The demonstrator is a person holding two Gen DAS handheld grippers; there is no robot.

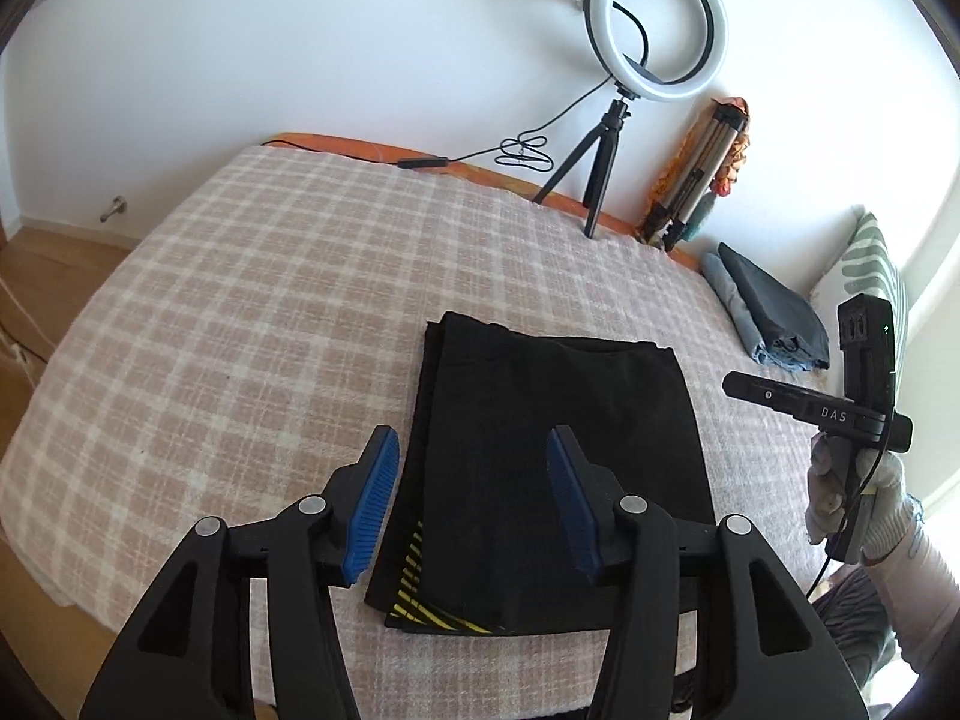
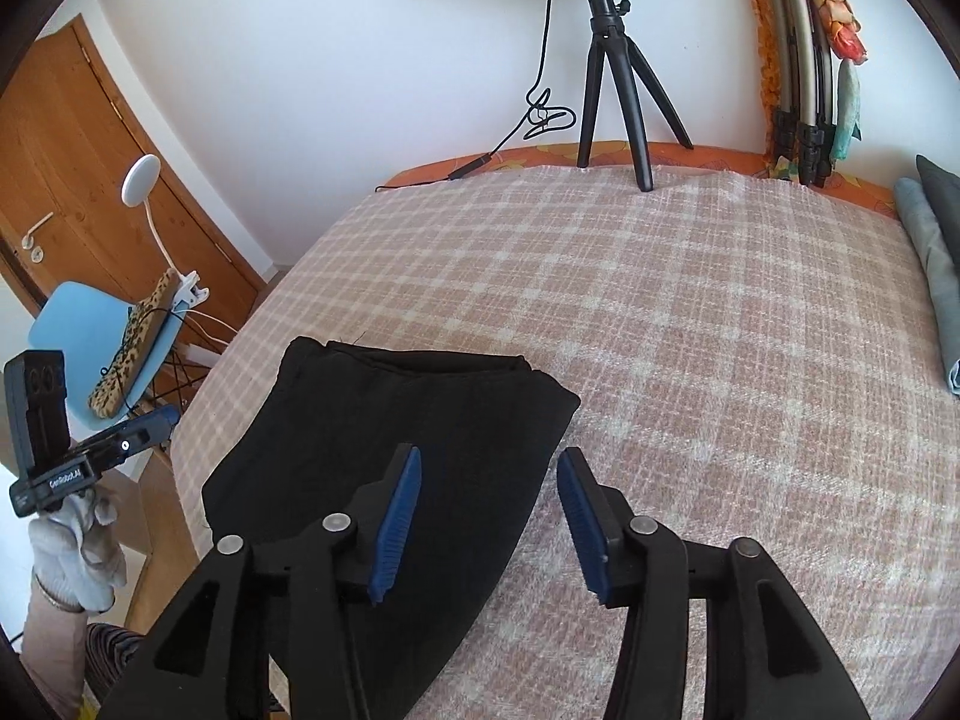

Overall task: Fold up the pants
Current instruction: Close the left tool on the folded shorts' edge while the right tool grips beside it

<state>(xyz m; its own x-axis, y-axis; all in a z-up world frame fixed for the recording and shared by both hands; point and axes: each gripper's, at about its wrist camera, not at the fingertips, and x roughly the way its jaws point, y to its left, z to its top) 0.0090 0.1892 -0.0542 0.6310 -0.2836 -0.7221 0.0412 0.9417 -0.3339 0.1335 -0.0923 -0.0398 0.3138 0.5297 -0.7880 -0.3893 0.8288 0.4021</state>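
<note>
Both our grippers, left gripper (image 1: 474,504) and right gripper (image 2: 489,519), hover wide and empty above the black pants (image 1: 540,456), folded compactly on the plaid blanket (image 1: 240,300); folding looks finished, perhaps one smoothing press remains.

A white wall (image 1: 300,60) stood behind the far edge of a bed covered by a pink-and-cream checked blanket (image 1: 240,276). A lit ring light (image 1: 657,24) on a black tripod (image 2: 618,78) rested at that far edge, with folded metal legs (image 1: 690,180) leaning against the wall to its right. Far left, a wooden door (image 2: 78,180) and a light-blue chair (image 2: 90,330) stood on the wood floor (image 1: 54,258). Daylight was bright at the right.
</note>
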